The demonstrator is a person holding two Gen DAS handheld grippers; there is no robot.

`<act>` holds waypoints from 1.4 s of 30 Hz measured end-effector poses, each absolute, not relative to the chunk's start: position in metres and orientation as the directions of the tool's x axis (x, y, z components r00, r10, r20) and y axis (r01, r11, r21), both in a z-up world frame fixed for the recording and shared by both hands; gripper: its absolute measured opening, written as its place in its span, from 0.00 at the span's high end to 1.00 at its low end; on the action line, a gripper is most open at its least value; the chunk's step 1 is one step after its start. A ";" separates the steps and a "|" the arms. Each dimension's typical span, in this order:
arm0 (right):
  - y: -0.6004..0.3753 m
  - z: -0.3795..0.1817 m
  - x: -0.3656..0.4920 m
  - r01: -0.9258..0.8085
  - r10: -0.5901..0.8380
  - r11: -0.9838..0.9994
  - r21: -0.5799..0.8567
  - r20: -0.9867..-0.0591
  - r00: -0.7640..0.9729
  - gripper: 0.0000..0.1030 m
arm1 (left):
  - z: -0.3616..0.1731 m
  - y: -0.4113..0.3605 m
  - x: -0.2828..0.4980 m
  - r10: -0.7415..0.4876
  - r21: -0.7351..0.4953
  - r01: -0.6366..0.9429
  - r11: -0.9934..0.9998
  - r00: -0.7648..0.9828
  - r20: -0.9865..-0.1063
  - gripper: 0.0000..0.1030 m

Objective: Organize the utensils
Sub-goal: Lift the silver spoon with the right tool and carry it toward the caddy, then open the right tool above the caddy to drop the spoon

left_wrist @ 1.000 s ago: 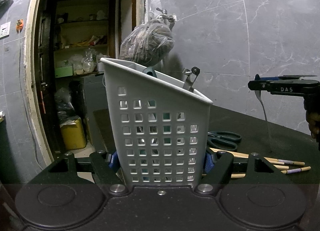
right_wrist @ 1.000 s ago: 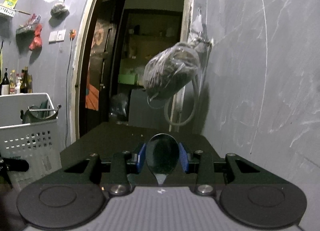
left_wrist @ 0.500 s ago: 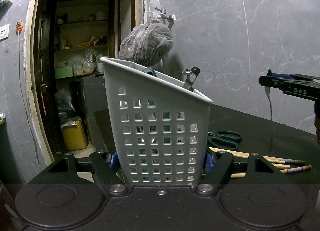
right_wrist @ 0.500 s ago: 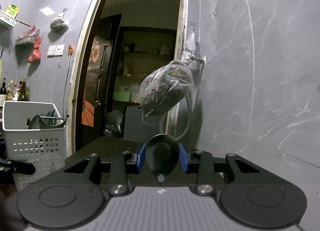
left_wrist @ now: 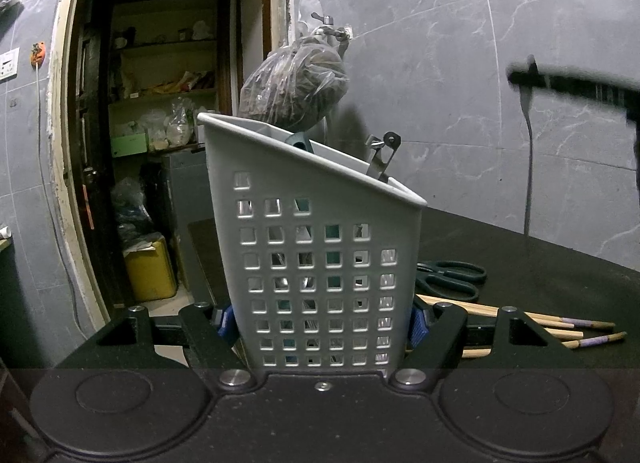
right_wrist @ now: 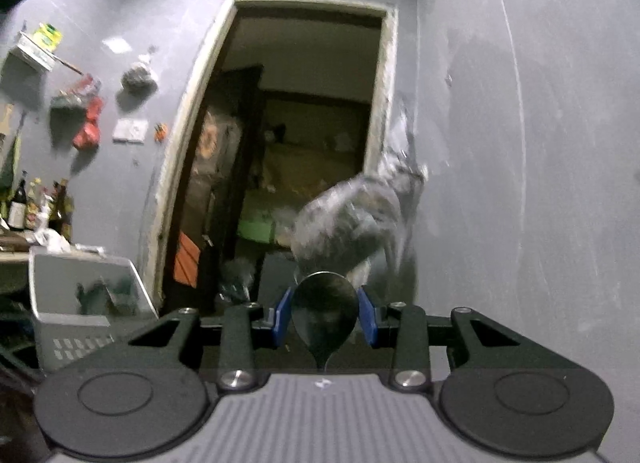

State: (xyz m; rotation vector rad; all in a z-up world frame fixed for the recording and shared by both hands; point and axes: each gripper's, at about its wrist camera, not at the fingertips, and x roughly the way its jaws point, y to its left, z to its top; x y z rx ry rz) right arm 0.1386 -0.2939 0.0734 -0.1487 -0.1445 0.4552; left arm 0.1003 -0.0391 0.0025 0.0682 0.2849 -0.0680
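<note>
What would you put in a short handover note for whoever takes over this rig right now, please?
Left gripper: shut on the white perforated utensil caddy, holding it on the black counter.
Right gripper: shut on a spoon, gripped by its bowl, in the air to the caddy's right, handle hanging down.
Done: some utensils already stand in the caddy, including a teal-handled one and a metal one.
Left: put the spoon in the caddy, then deal with the scissors and the chopsticks lying on the counter behind it.
</note>
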 end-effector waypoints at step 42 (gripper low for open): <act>-0.188 0.104 0.152 -0.814 0.803 0.579 0.036 0.145 0.578 0.38 | 0.001 -0.040 0.099 -0.054 0.054 0.072 0.996 0.959 -0.279 0.26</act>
